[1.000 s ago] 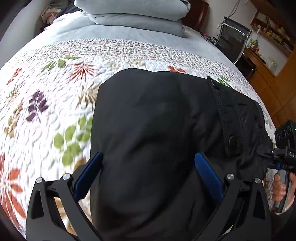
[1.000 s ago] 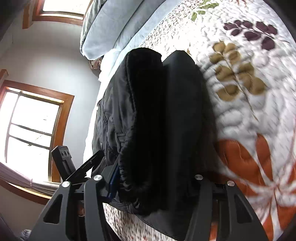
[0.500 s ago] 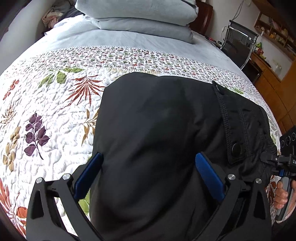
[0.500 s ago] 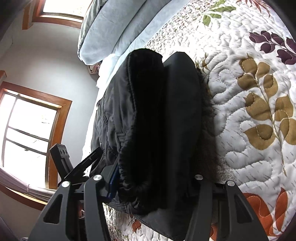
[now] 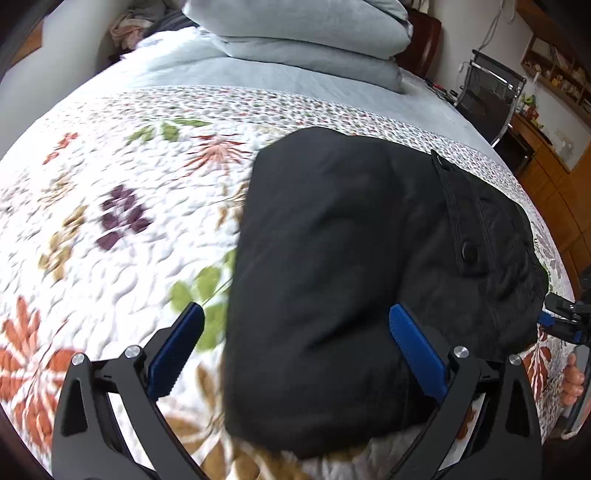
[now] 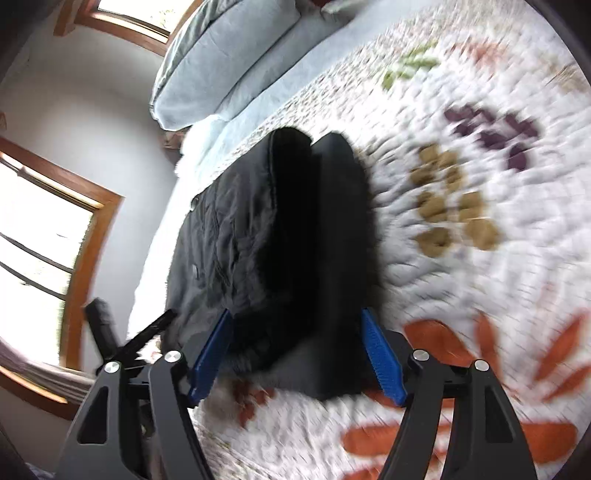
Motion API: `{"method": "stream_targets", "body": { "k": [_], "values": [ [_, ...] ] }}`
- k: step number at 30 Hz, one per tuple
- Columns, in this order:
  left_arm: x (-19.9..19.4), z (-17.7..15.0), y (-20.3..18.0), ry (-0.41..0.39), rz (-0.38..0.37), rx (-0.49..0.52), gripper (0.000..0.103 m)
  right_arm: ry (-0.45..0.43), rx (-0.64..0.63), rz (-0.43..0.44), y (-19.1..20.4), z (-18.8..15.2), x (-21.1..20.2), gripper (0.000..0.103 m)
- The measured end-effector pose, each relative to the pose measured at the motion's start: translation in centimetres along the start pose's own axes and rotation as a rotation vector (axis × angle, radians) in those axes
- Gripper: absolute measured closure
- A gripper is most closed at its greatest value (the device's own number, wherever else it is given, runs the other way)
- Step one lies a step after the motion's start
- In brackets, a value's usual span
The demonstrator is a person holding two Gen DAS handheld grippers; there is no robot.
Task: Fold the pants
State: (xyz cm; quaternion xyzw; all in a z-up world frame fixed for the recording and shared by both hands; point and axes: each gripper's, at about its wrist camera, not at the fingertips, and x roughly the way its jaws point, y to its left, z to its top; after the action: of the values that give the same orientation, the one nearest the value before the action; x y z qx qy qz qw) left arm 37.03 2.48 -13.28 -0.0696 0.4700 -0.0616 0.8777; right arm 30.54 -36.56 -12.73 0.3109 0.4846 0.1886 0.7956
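The black pants [image 5: 351,266] lie folded into a thick bundle on the floral quilt [image 5: 110,221]. Their waistband with a snap button [image 5: 470,252] faces right. My left gripper [image 5: 295,332] is open, its blue pads [image 5: 177,347] spread just in front of the bundle's near edge, not holding it. In the right wrist view the bundle [image 6: 280,251] shows end-on. My right gripper [image 6: 299,347] is open, pads [image 6: 380,362] on either side of the bundle's near end. The right gripper also shows in the left wrist view [image 5: 565,321] at the far right.
Grey pillows [image 5: 306,33] are stacked at the head of the bed. A black chair [image 5: 487,96] and wooden cabinets [image 5: 554,177] stand to the right of the bed. Windows [image 6: 40,236] are on the wall beyond the bed.
Both grippers have drawn back from the bundle. The right gripper's jaws, earlier sunk in the pants' end, are now open and clear. The pants stay folded on the quilt.
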Motion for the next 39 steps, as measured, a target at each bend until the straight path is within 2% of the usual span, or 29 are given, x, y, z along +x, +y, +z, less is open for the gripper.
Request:
{"method": "stream_targets", "body": {
  "k": [1,4,11,18,27,39],
  "values": [
    [-0.7,-0.4,0.2,-0.007,0.011,-0.003,0.003,-0.019,-0.048,-0.074,0.7,-0.8,-1.3,0.03],
    [-3.0,-1.6,0.4,-0.03,0.032,-0.003,0.003,-0.056,-0.132,-0.182,2.5,-2.4,-3.8,0.03],
    [-7.8,-4.2,-0.5,-0.064,0.037,0.019,0.003,-0.134,-0.188,-0.235,6.6,-5.3,-7.1,0.03],
    [-12.3,-5.3,-3.6,-0.103,0.015,0.066,0.003,-0.202,-0.325,-0.375,13.8,-6.7,-6.9,0.028],
    [-17.5,-5.8,-4.9,-0.162,-0.001,0.075,0.003,-0.283,-0.412,-0.395,19.1,-8.8,-9.1,0.024],
    [-21.2,-6.5,-4.1,-0.208,0.023,0.044,0.003,-0.314,-0.455,-0.375,22.1,-11.4,-10.8,0.021]
  ]
}}
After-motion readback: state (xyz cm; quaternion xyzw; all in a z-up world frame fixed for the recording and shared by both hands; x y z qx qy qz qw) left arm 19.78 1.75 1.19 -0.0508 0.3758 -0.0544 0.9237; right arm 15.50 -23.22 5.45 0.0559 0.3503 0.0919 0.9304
